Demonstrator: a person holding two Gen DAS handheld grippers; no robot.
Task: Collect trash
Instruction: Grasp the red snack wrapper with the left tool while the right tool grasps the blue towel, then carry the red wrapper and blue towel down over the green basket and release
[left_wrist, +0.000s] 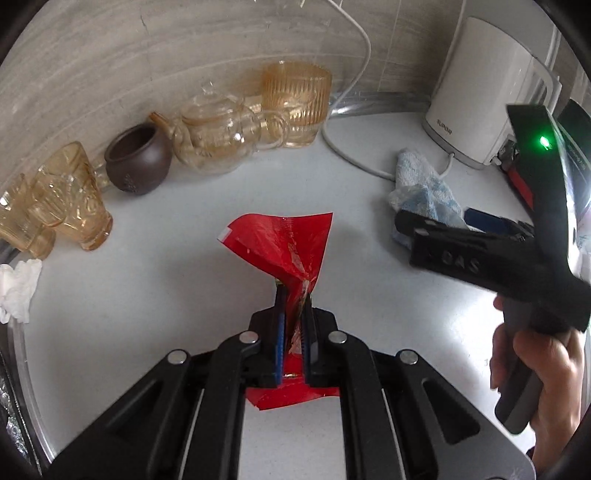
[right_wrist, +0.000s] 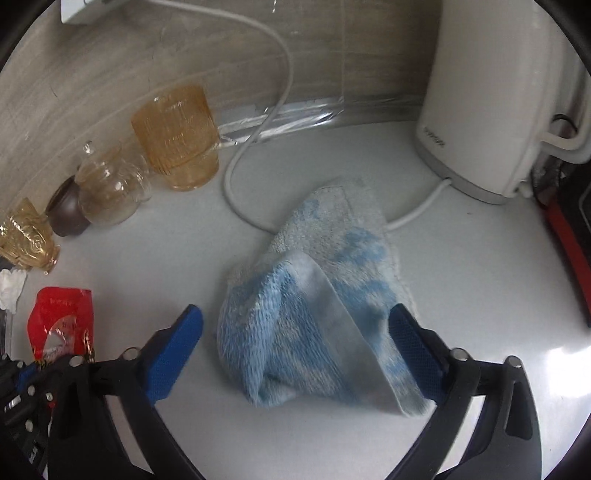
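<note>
The red wrapper (left_wrist: 284, 251) is pinched between the blue pads of the left gripper (left_wrist: 293, 295), whose jaws are closed tight on its crumpled middle; the top of the wrapper fans out above the fingertips and a flat corner sticks out below them, over the pale bench (left_wrist: 166, 280). In the right wrist view the same wrapper shows at the lower left edge. The right gripper (right_wrist: 295, 321) stands wide, its jaws apart with nothing pressed between the pads; a blue and white cloth (right_wrist: 317, 295) lies bunched on the bench between its two fingers, the right pad (right_wrist: 413, 350) at the cloth's edge, though whether it touches I cannot tell. A hand (left_wrist: 535, 373) holds the right gripper's handle at the right of the left wrist view, where a green light glows on its body. Along the grey wall stand amber glass cups (left_wrist: 70, 199), a brown clay pot (left_wrist: 136, 158), a clear glass teapot (left_wrist: 218, 133) and a ribbed amber glass (left_wrist: 295, 103). A white kettle (right_wrist: 491, 103) stands at the back right, its white cord (right_wrist: 236, 173) looping across the bench behind the cloth. A crumpled white tissue (left_wrist: 18, 288) lies at the far left edge of the bench, beside the amber cups
</note>
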